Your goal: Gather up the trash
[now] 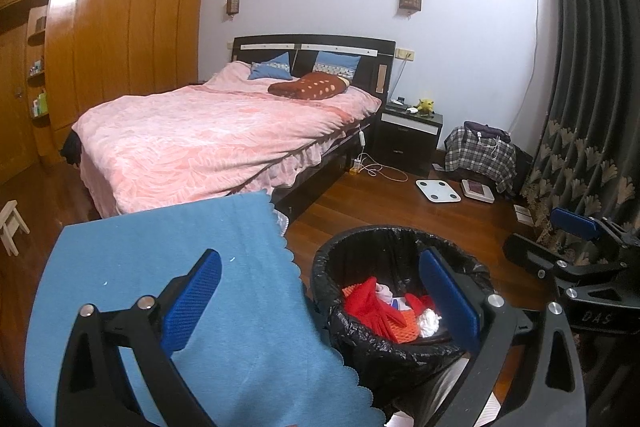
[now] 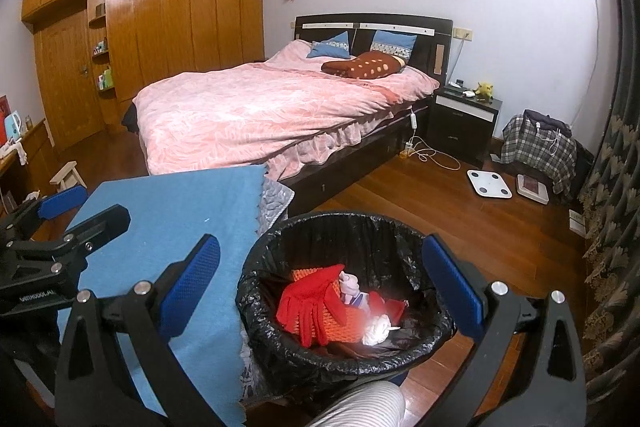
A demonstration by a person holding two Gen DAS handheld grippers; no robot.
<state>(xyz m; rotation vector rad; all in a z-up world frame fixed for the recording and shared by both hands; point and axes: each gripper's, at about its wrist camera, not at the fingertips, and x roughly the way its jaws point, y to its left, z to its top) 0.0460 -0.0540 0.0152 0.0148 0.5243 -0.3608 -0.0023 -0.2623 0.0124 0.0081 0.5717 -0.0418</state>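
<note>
The lined trash bin (image 2: pixel 344 291) already holds a red glove (image 2: pixel 308 301) and crumpled tissue (image 2: pixel 376 333), the blue cloth (image 2: pixel 172 227) to its left looks bare, and the left gripper (image 1: pixel 320 307) and right gripper (image 2: pixel 324 293) gape wide and empty, so collecting seems nearly finished.

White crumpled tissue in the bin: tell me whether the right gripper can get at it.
Probably yes: the right gripper is open above the bin, and the tissue lies uncovered on top.

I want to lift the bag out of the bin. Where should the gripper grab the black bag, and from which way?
Probably grab the black bag where it folds over the bin's near rim, coming from above. The plastic bunches into loose wrinkles there, so one finger can go inside and one outside. The red glove and other trash lie lower in the middle, clear of the rim. The right gripper is open wide above the bin.
</note>
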